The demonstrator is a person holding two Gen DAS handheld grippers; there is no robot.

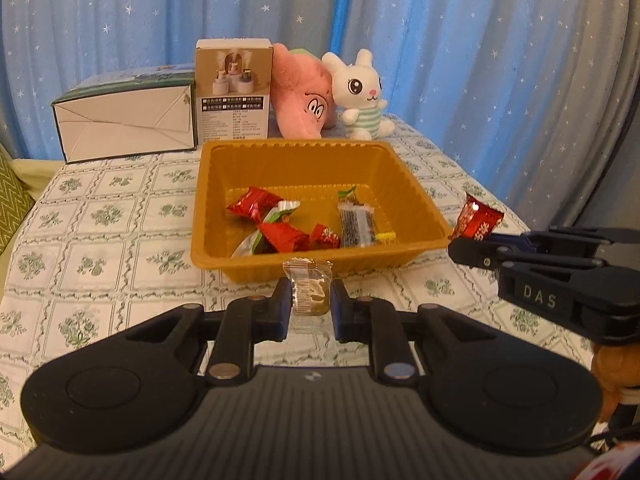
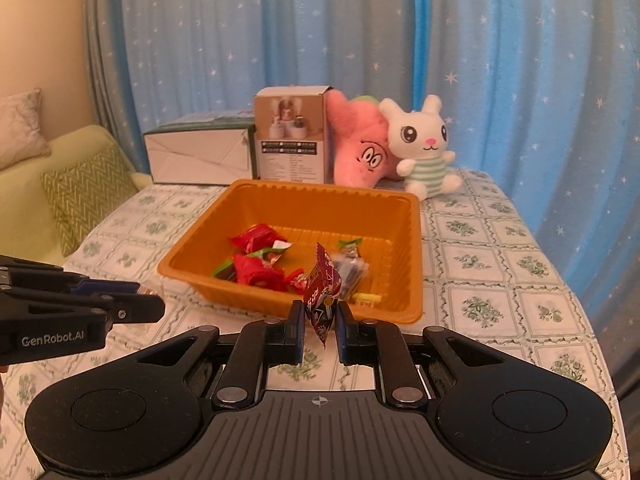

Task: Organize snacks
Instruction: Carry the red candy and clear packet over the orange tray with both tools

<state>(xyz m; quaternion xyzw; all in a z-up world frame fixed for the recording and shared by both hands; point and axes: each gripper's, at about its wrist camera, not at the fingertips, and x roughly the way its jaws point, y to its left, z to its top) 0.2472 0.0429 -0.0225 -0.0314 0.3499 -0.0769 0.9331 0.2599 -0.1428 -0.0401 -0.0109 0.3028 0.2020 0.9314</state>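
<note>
Between the pads of the left gripper, a clear-wrapped brownish snack is pinched, jaws nearly closed on it, just short of the orange tray at 12 o'clock. The right gripper is clamped on a dark red packet, held upright before the tray's near rim. Both are judged light, crinkly and slippery; a grip across the filled middle, not the thin seal, is advised. In the tray, several red packets, a green-white wrapper and a striped bar are seen lying loose.
</note>
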